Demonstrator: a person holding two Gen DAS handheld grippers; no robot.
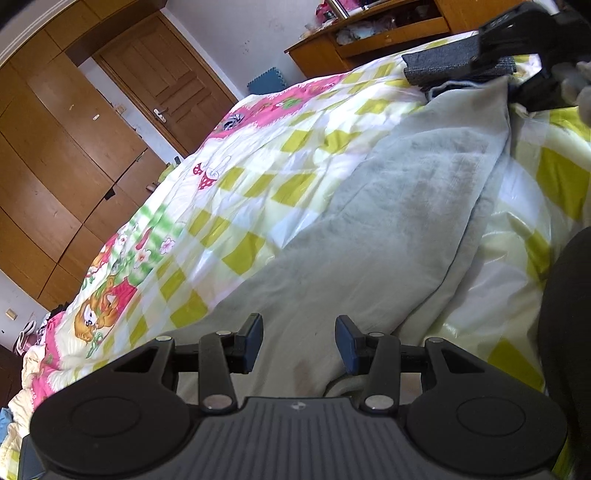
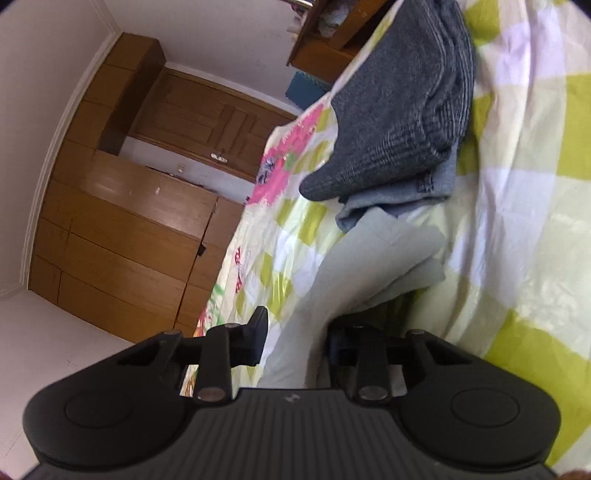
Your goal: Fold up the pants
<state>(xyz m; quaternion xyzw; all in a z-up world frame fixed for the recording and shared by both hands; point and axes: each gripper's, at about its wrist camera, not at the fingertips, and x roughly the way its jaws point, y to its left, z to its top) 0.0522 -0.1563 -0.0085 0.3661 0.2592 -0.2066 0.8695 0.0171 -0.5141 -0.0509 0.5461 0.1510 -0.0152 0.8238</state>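
Pale grey-green pants (image 1: 399,221) lie stretched across the bed, running from my left gripper to my right gripper. My left gripper (image 1: 300,341) is open, its jaws standing apart over the near end of the pants. My right gripper (image 2: 295,339) is seen at the far end in the left wrist view (image 1: 517,85). In the right wrist view the pants (image 2: 369,258) pass between its jaws, which stand apart with cloth covering the right one. The far corner of the pants looks lifted.
A stack of folded dark grey and blue clothes (image 2: 399,110) lies on the checked quilt (image 1: 258,177) just beyond the pants. Wooden wardrobes (image 1: 55,166), a door (image 1: 162,88) and a desk (image 1: 369,33) surround the bed.
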